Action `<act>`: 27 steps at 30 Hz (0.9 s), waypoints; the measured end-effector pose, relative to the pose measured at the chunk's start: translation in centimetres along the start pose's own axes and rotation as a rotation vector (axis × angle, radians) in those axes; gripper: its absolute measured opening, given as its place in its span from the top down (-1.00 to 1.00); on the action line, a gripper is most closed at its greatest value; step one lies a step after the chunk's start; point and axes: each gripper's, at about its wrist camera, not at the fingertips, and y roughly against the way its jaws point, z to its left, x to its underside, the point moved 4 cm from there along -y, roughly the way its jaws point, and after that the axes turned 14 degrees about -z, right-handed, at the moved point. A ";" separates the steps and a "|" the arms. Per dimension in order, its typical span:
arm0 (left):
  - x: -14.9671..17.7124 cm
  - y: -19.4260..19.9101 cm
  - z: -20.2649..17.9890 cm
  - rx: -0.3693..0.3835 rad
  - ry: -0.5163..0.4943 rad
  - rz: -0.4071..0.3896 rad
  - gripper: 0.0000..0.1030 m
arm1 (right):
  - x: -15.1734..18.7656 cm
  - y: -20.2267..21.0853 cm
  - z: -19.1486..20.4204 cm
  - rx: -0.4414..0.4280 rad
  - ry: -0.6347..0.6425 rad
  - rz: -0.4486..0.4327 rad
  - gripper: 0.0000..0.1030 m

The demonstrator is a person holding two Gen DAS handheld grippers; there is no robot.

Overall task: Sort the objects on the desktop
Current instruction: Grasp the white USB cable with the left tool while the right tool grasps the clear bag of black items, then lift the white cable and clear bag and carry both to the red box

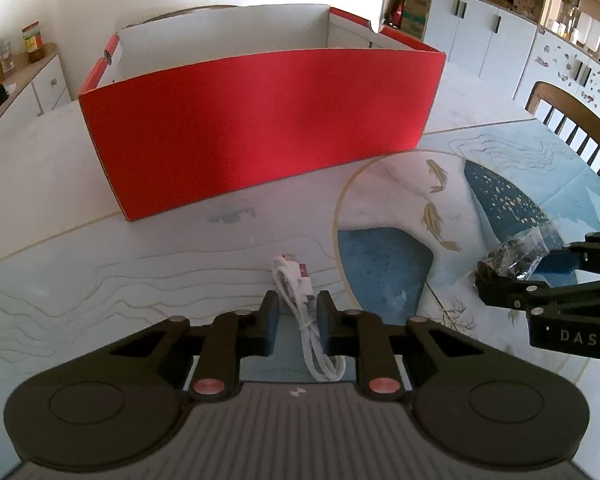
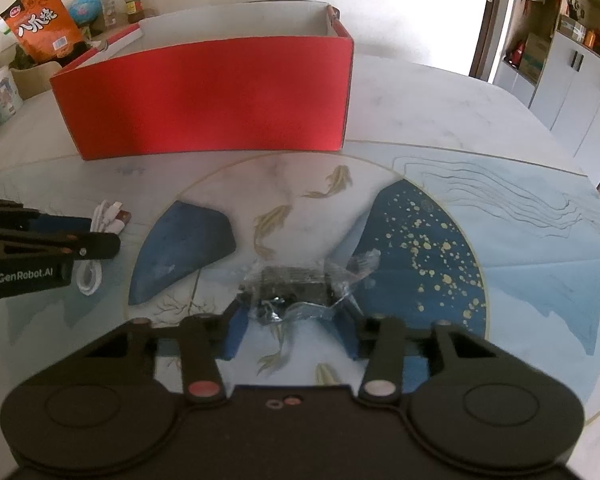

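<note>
Between the left gripper's (image 1: 298,320) parted blue pads (image 1: 271,330) lies a coiled white cable (image 1: 300,300), flat on the table (image 1: 60,264); the pads flank its middle without visibly pressing it, so the claw reads as open. Its plug end points toward 12 o'clock, its loop toward 6 o'clock under the gripper body. From the right wrist view the same cable (image 2: 100,240) sits at 9 o'clock, partly covered by the left gripper (image 2: 96,232).

Right gripper (image 2: 296,304): its blue fingers (image 2: 236,330) angle inward onto a dark packet (image 2: 296,284) in crinkled clear wrap, pinching it at both sides; the claw is closed on the packet. Whether the packet is lifted or rests on the table cannot be told. In the left wrist view the packet (image 1: 512,256) appears at 3 o'clock, held at the tip of the right gripper (image 1: 500,276).

Red box (image 1: 260,124), open-topped with a white interior, stands at 12 o'clock of both grippers, well apart from cable and packet; its contents are hidden by the near wall. Table surface: pale, with a printed circle, blue shapes and gold fish (image 2: 272,216). A wooden chair (image 1: 580,128) stands at 2 o'clock in the left view; an orange snack bag (image 2: 40,20) at 10 o'clock in the right view.
</note>
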 end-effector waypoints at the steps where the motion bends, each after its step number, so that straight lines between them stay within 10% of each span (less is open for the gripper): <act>1: 0.0 0.0 0.1 -0.001 0.007 0.001 0.71 | 0.0 0.0 0.0 -0.001 -0.003 0.001 0.14; 27: -1.4 1.5 1.5 0.018 0.046 -0.041 0.74 | -2.2 1.4 1.5 -0.003 0.009 -0.040 0.20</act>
